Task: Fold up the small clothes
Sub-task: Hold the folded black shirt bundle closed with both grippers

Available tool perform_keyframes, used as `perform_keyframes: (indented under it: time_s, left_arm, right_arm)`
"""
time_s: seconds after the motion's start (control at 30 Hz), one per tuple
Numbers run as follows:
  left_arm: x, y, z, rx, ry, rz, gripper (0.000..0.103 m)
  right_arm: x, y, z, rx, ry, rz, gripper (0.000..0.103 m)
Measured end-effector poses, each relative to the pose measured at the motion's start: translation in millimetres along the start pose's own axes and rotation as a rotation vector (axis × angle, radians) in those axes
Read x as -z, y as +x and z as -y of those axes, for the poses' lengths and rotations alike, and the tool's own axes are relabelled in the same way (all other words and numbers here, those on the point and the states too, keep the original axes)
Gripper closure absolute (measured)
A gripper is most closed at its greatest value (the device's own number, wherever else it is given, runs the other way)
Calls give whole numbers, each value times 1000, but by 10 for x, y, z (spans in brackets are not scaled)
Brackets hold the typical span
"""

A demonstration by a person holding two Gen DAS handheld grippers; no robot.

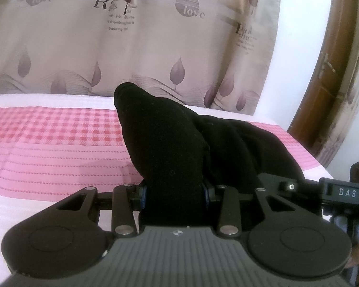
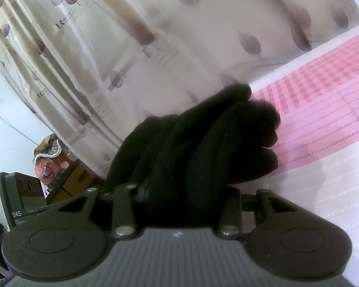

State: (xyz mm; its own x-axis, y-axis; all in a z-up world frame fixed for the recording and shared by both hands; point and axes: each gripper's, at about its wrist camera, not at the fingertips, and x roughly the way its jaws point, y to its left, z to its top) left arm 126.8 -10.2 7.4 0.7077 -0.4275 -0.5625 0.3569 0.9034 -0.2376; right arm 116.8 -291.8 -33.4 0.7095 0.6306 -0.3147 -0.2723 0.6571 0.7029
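Observation:
A black garment is held up over the bed by both grippers. My left gripper is shut on a bunched part of it; the cloth rises between the jaws and hides the fingertips. In the right wrist view, my right gripper is shut on another bunch of the same black garment, which folds in thick rolls ahead of the jaws. The right gripper's body shows at the right edge of the left wrist view, close beside the left one.
The bed has a pink-and-white checked cover, also in the right wrist view. A leaf-print curtain hangs behind it. A brown wooden door stands at right. Cluttered items lie at left.

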Motion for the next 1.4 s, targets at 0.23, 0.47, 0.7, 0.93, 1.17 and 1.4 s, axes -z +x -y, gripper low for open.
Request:
perform_keyframes:
  time_s: [0.23, 0.47, 0.7, 0.93, 1.17, 1.4]
  left_arm:
    - [-1, -13, -55, -8, -2, 0, 63]
    - [0, -4, -115, -16, -8, -10, 63]
    - [24, 1, -161, -19, -15, -17, 63]
    - [29, 6, -196, -22, -24, -23, 63]
    - [10, 4, -188, -29, -26, -23, 63]
    - [15, 0, -204, -36, -28, -20, 63]
  right_arm:
    - [2, 64, -23, -1, -4, -10, 63]
    - [21, 115, -32, -3, -2, -22, 63]
    - [41, 175, -53, 1, 3, -30, 63]
    - [57, 214, -54, -1, 9, -35, 63]
    - [68, 243, -65, -5, 10, -34, 63]
    - [82, 283, -55, -11, 16, -33, 63]
